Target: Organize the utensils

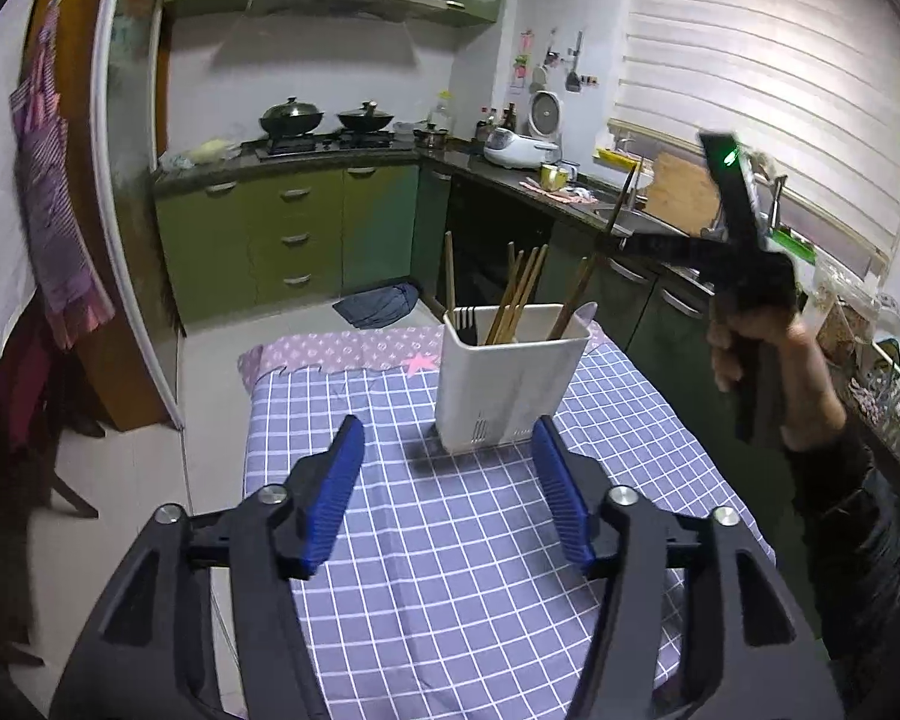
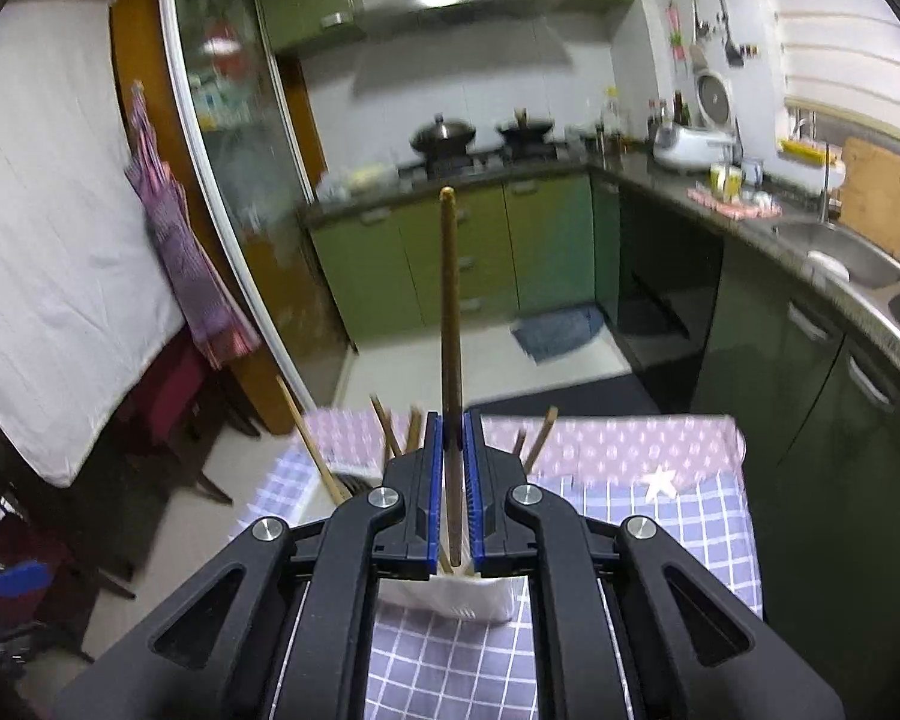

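Purple striped apron (image 1: 51,192) hanging at far left by the door frame. Left gripper (image 1: 447,450) low over the checked tablecloth (image 1: 450,570), blue pads (image 1: 336,492) spread wide apart, nothing between them. White utensil holder (image 1: 510,378) upright on the cloth just ahead of that gripper, slightly right of centre. Several wooden chopsticks (image 1: 519,294) standing in the holder, leaning at different angles; fork tines (image 1: 463,319) visible at its left rim. Right gripper (image 1: 624,246) raised above and to the right of the holder, clamped tight on a single chopstick (image 1: 621,204); lower end of this stick angled down into the holder's right side. From the right wrist camera: right gripper (image 2: 450,420) pads pressed flat against both sides of the chopstick (image 2: 450,300), stick pointing up and away along the fingers. Holder (image 2: 450,597) directly below the closed fingers, mostly hidden by them; other stick ends fanning out on either side. Green cabinets (image 1: 294,234) and a stove with two black woks (image 1: 324,117) in the background, sink (image 2: 840,252) along the right counter.
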`<state>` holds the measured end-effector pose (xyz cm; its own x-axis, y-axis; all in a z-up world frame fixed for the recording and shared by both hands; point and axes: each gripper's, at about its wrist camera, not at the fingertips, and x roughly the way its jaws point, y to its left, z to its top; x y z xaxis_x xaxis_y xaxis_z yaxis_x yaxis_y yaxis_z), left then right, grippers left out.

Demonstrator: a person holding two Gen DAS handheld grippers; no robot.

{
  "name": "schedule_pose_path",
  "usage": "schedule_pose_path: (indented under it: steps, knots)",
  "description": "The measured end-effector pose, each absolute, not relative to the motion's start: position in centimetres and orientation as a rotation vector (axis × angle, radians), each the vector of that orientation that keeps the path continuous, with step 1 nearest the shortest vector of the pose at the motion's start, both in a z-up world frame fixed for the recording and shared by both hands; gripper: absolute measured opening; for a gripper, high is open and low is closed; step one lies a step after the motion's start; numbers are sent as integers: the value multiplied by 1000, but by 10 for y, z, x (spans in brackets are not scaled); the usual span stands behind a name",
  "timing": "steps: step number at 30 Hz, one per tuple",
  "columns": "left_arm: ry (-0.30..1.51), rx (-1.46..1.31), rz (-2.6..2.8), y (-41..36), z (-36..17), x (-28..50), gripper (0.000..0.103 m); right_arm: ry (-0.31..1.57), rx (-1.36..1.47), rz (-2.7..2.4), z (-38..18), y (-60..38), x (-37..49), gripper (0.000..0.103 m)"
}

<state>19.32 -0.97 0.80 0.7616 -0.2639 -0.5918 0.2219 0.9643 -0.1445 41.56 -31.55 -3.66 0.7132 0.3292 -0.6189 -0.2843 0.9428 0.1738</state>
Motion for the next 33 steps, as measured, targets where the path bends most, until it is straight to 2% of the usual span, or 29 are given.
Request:
schedule_pose_path:
  steps: [2, 3, 5, 8, 9, 10, 12, 14, 21, 26, 33]
  knots:
    - [649, -85, -261, -9, 2, 188, 61, 725, 50, 342, -50, -311, 421, 9]
    - [647, -92, -260, -8, 0, 186, 63, 732, 40, 341, -56, -310, 421, 18]
    - [646, -100, -265, -13, -6, 182, 66, 731, 28, 338, -59, -309, 422, 26]
    - [659, -89, -264, -20, -16, 180, 70, 671, 29, 333, -47, -315, 401, 26]
    - [658, -95, -267, -21, -18, 177, 72, 649, 34, 343, -41, -318, 388, 31]
    - [652, -110, -273, -21, -21, 174, 78, 620, 44, 356, -36, -323, 369, 35]
    - [629, -128, -276, -21, -24, 167, 88, 583, 57, 380, -34, -331, 332, 53]
    - [599, -141, -259, -21, -30, 160, 96, 555, 57, 386, -44, -343, 291, 62]
    - [600, -151, -234, -30, -57, 146, 96, 561, 63, 302, -108, -379, 184, 93]
    - [596, -92, -231, -46, -60, 125, 96, 454, 32, 265, -108, -392, 125, 98]
    - [526, -56, -227, -53, -33, 77, 96, 377, 24, 302, -78, -390, 56, 98]
